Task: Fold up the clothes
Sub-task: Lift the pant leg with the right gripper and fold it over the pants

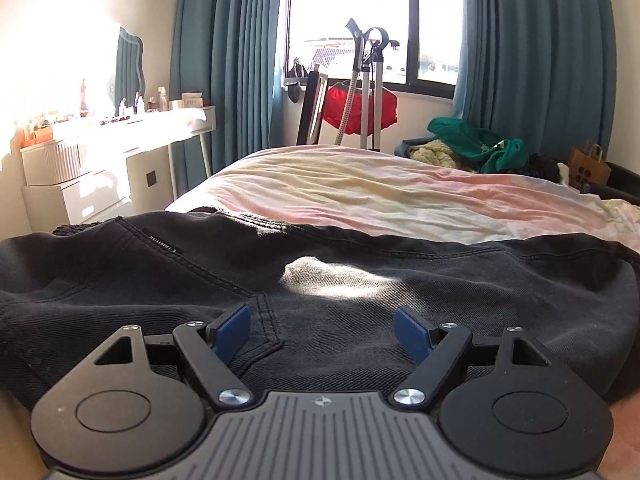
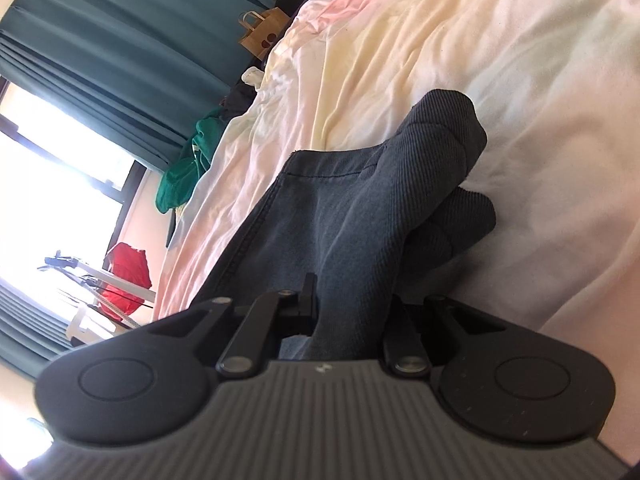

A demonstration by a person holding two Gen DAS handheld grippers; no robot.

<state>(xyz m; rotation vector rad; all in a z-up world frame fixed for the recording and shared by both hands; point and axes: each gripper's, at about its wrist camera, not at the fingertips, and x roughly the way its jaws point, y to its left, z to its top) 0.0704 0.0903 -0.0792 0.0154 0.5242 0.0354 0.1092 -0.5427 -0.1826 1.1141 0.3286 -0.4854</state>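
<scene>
A dark grey sweatshirt [image 1: 320,272] lies spread across the near part of the bed [image 1: 360,192], filling the lower half of the left wrist view from 9 o'clock to 3 o'clock. The left tongs [image 1: 324,330] hover just over it with their blue pads [image 1: 232,330] standing wide apart; a stitched seam runs between them and nothing is gripped.

In the right wrist view the right tongs [image 2: 352,312] are closed tight on a bunched fold of the same sweatshirt [image 2: 340,220]. The cloth rises from between the fingers toward 12 o'clock, and two ribbed cuffs [image 2: 444,120] hang toward 1 o'clock against the pale sheet.

Only the left view shows the white dresser [image 1: 100,160] at 9 o'clock and the window [image 1: 360,20] at 12 o'clock, with teal curtains [image 1: 224,60] on both sides of it. Both views catch the red cloth [image 1: 360,108], the heap of green clothes [image 1: 472,140] and a brown paper bag [image 1: 588,164] beyond the bed.
</scene>
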